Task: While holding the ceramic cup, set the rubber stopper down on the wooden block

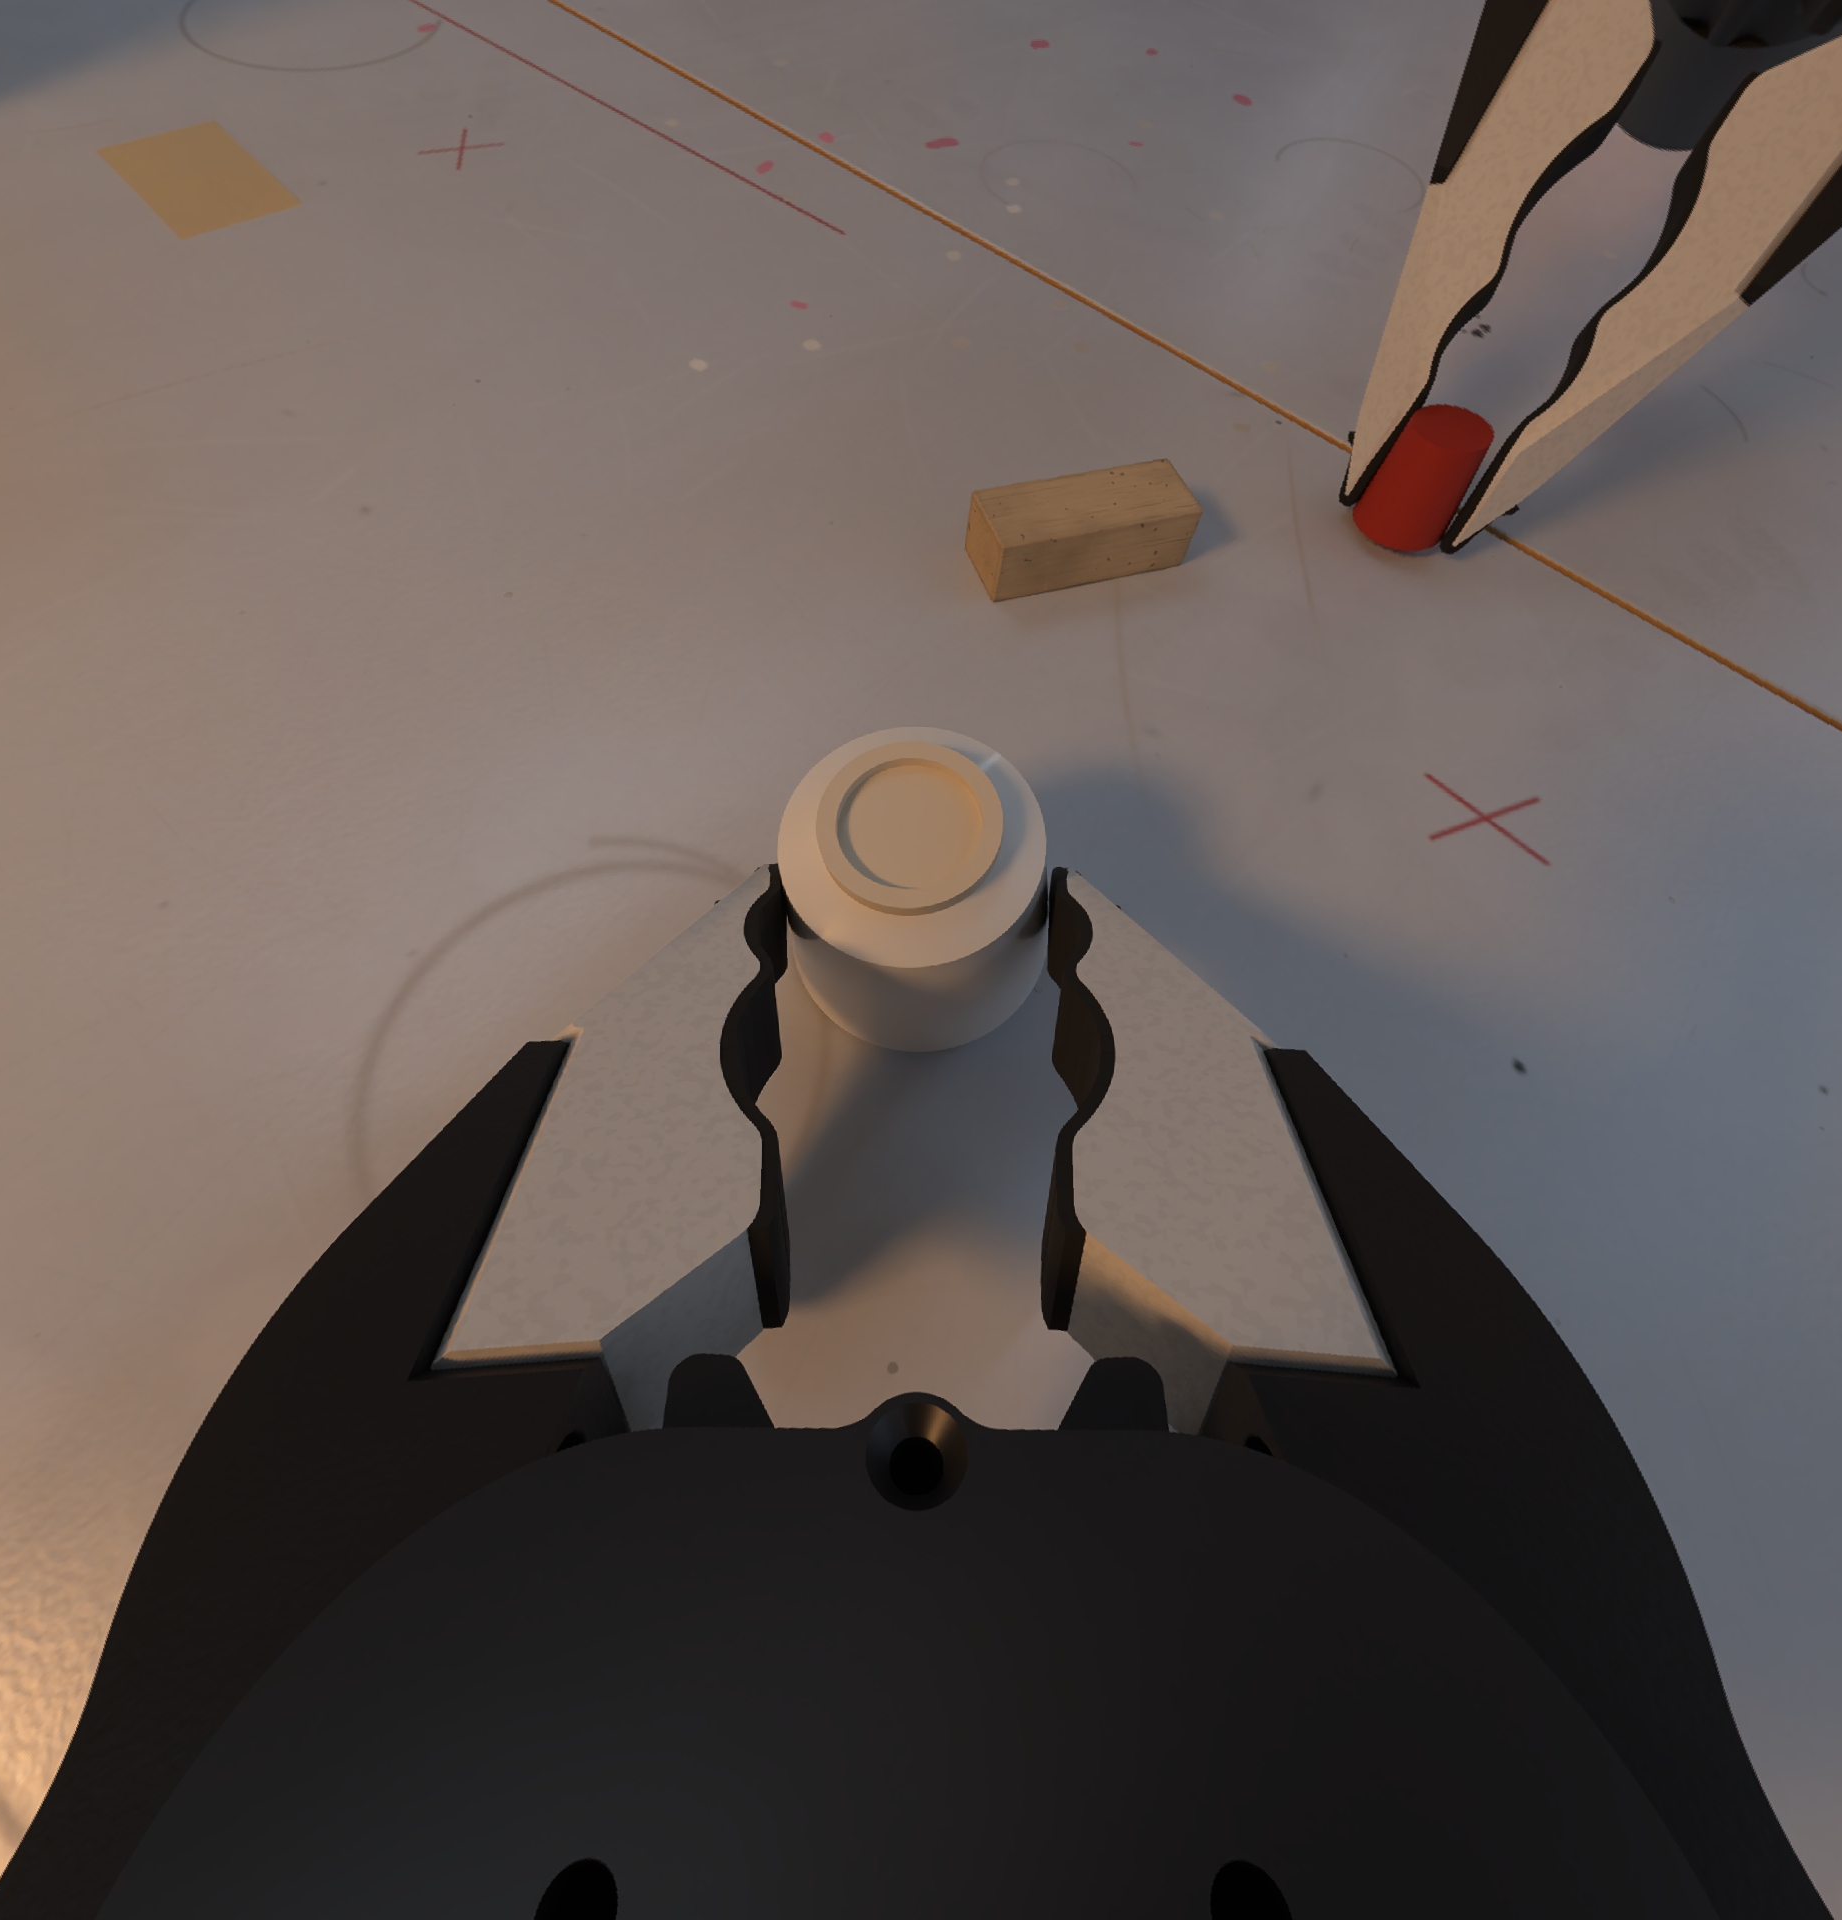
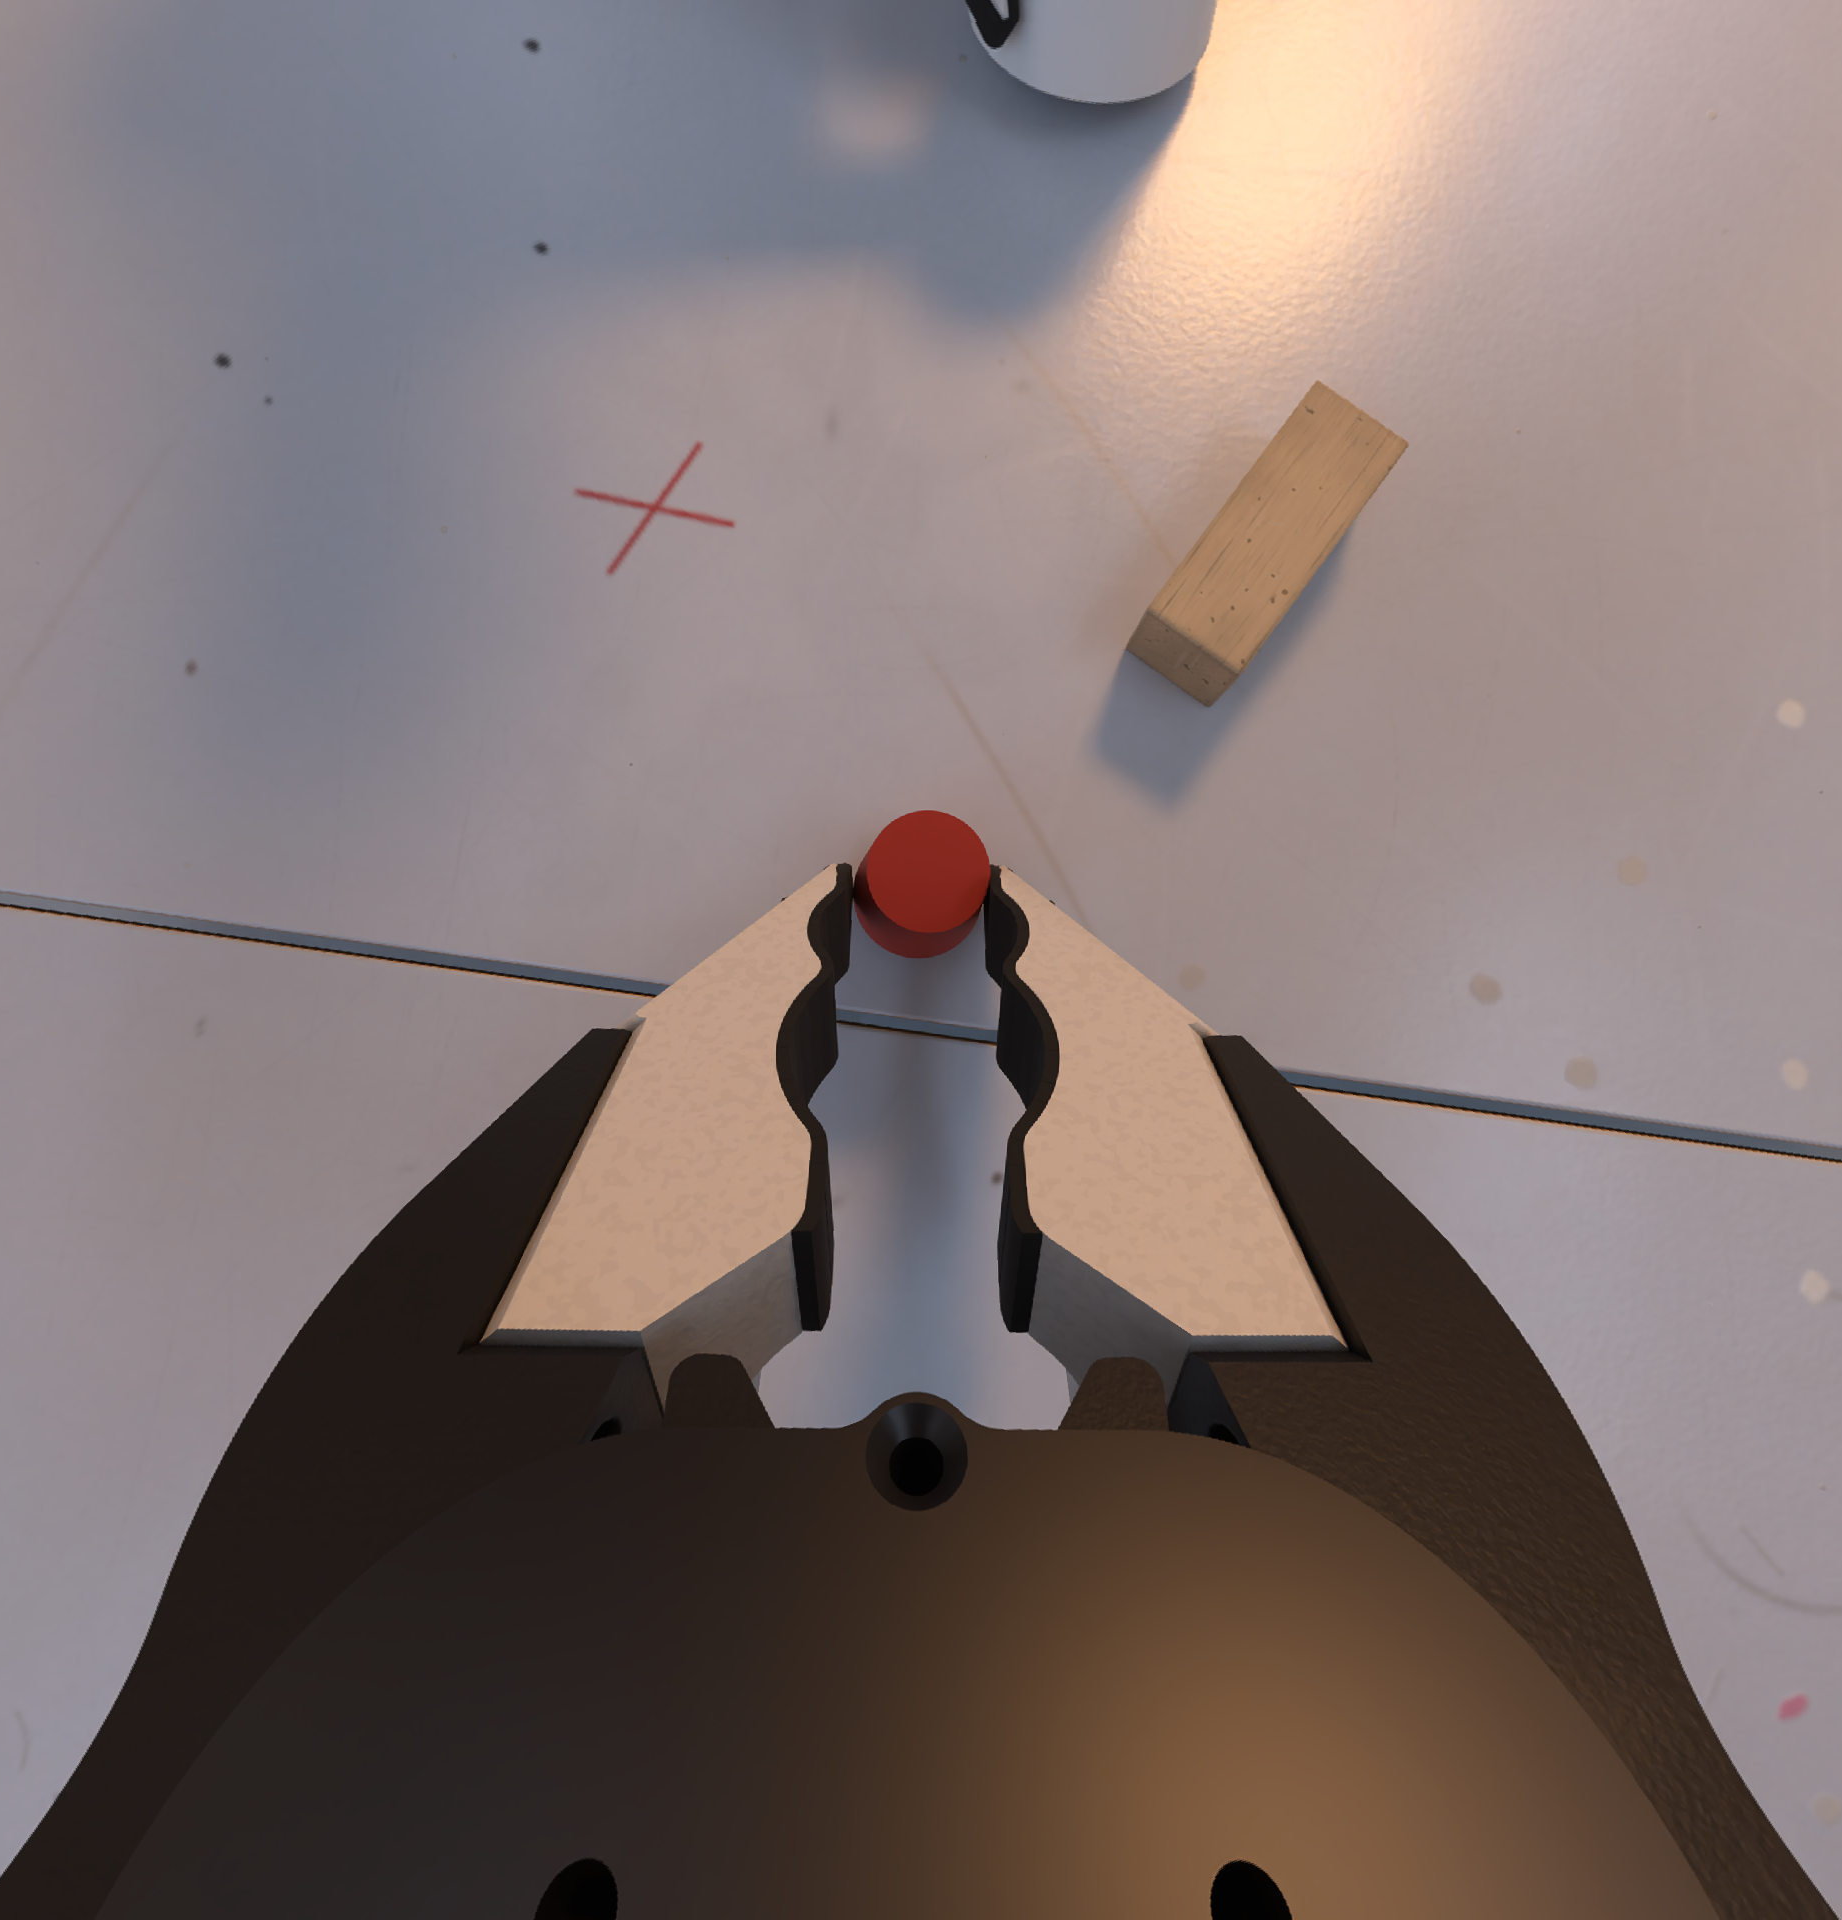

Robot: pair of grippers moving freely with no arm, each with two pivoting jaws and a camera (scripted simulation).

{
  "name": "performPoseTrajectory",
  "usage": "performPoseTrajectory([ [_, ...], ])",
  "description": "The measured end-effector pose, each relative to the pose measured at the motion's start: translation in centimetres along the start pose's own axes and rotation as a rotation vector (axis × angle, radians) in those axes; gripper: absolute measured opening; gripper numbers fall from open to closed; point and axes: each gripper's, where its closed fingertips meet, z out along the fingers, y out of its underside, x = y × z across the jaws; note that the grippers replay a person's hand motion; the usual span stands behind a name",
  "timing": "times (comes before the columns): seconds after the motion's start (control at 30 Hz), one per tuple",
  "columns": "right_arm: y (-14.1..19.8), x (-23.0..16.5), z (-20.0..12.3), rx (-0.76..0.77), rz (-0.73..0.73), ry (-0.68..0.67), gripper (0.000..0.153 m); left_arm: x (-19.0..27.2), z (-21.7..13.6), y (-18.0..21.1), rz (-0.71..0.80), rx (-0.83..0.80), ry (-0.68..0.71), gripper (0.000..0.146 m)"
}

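The rubber stopper (image 2: 922,881), a smooth matte red cylinder standing upright, sits on the worktop (image 2: 377,727) clenched between the right tool's (image 2: 919,883) tips. Near it, apart, lies the wooden block (image 2: 1272,538), a pale grained bar flat on its long side, one short end toward the stopper. The left tool (image 1: 912,894) grasps the glossy white ceramic cup (image 1: 912,883), upside down, foot ring showing. A red cross (image 2: 654,508) marks the scuffed, speckled worktop nearby.
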Motion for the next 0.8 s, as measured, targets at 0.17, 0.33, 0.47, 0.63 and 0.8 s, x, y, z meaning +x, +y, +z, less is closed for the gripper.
performPoseTrajectory([
  [0.17,-0.3,0.2,0.1,-0.011,-0.016,0.052,0.025,0.0,0.0,0.0,0.0,0.003,0.005,0.051],
  [0.33,-1.4,1.9,-0.1,0.036,0.078,0.133,0.025,0.0,0.0,0.0,0.0,0.006,0.0,0.051],
  [0.47,-2.7,3.8,0.0,0.062,0.168,0.234,0.025,0.0,0.0,0.0,0.005,0.002,-0.006,0.051],
  [0.63,-3.8,4.8,0.8,0.092,0.242,0.307,0.025,-0.1,0.0,-0.1,-0.006,0.008,-0.011,0.051],
  [0.8,-4.3,5.2,1.1,0.101,0.28,0.368,0.025,-0.1,0.1,0.0,0.006,0.001,-0.021,0.051],
])
